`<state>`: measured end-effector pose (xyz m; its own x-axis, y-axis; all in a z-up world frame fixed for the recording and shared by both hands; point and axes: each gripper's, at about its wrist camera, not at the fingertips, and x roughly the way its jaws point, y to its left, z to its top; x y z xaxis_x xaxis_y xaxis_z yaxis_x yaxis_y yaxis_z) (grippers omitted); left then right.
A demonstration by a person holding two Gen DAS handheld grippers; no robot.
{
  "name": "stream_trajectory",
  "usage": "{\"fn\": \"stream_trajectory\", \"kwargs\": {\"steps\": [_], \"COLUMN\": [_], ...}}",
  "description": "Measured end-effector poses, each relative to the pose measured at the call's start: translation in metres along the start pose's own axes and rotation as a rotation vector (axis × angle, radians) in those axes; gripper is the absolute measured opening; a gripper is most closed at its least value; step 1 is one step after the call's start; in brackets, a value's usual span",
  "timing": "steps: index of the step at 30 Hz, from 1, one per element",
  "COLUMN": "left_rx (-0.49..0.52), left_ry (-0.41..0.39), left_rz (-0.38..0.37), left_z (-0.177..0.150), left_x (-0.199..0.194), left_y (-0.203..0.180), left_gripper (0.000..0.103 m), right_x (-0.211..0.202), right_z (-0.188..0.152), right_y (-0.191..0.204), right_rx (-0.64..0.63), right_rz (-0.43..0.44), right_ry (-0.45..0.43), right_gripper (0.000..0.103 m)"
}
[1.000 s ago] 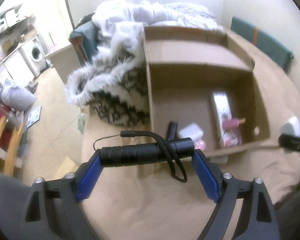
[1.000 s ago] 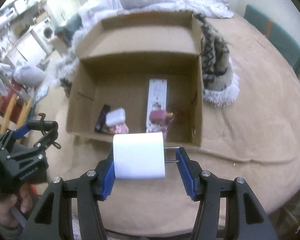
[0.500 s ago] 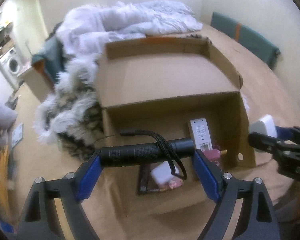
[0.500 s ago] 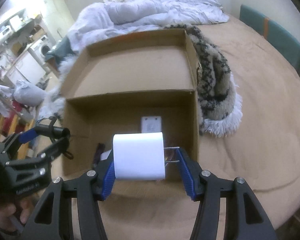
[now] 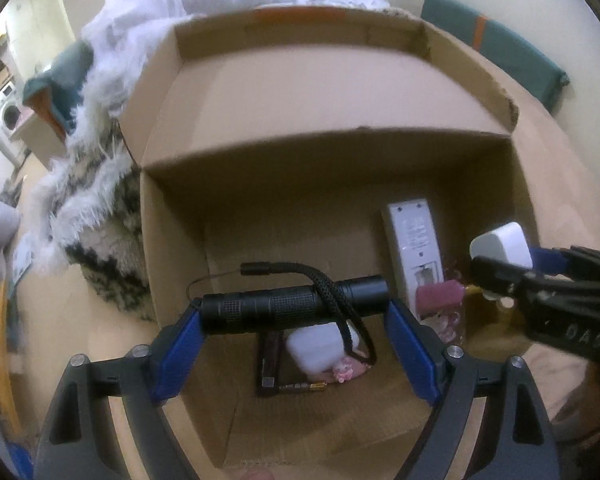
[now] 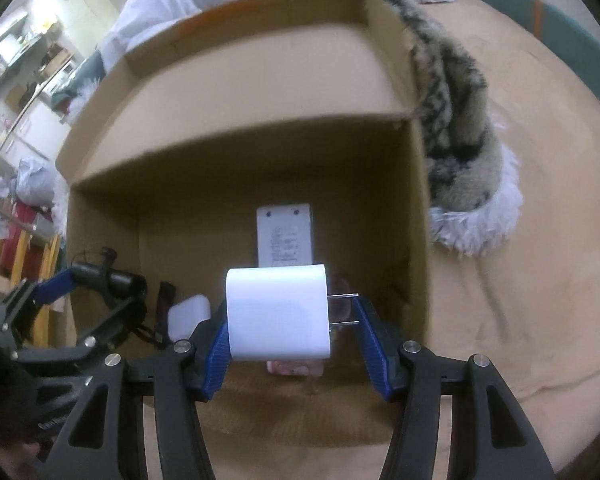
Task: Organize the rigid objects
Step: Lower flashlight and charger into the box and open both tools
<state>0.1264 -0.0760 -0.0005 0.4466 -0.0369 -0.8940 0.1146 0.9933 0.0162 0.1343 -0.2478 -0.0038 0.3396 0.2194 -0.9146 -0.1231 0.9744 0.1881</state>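
Delivery step, both loads poised over the open brown cardboard box point(image 5: 340, 80) on the bed. The left claw point(image 5: 294, 330) is clamped end to end on a black knurled metal flashlight point(image 5: 292, 304) with a braided wrist cord, above the box's near left floor. The right claw point(image 6: 292, 344) is clamped on a white plastic plug-in charger block point(image 6: 278, 314), prongs against one pad, above the white rectangular remote-like device point(image 6: 284, 236) lying inside. Next, judged: lower each into free floor space, then part the jaws.

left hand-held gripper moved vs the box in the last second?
Yes. The left hand-held gripper, shut on the flashlight, has come forward over the box; its fingers now hang above the box floor instead of short of the near wall.
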Motion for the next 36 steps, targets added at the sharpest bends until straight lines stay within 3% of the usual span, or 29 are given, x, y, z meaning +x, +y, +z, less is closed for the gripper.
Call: {"fn": "stream_trajectory", "kwargs": {"steps": [5, 14, 20, 24, 32, 36], "left_rx": [-0.004, 0.065, 0.049, 0.024, -0.021, -0.036], "left_ry": [0.018, 0.027, 0.041, 0.008, -0.005, -0.012], "left_rz": [0.005, 0.031, 0.029, 0.009, -0.017, -0.039], "left_z": [-0.003, -0.010, -0.014, -0.011, -0.015, -0.012], "left_x": [0.010, 0.023, 0.028, 0.018, 0.004, -0.005], "left_y": [-0.001, -0.019, -0.017, -0.013, -0.004, 0.009], "left_gripper": [0.086, 0.086, 0.087, 0.102, 0.102, 0.102], "right_x": [0.017, 0.022, 0.022, 0.022, 0.002, -0.004], "right_z": [-0.003, -0.005, -0.003, -0.001, 0.000, 0.000], "right_y": [-0.003, -0.004, -0.004, -0.006, 0.002, 0.006], "right_rx": [-0.004, 0.006, 0.014, 0.047, 0.031, 0.025], "right_rz": [-0.017, -0.028, -0.007, 0.037, 0.091, 0.090], "right_ry": [0.046, 0.062, 0.067, 0.070, -0.001, -0.020], "right_gripper": [0.060, 0.060, 0.060, 0.062, 0.093, 0.095]}}
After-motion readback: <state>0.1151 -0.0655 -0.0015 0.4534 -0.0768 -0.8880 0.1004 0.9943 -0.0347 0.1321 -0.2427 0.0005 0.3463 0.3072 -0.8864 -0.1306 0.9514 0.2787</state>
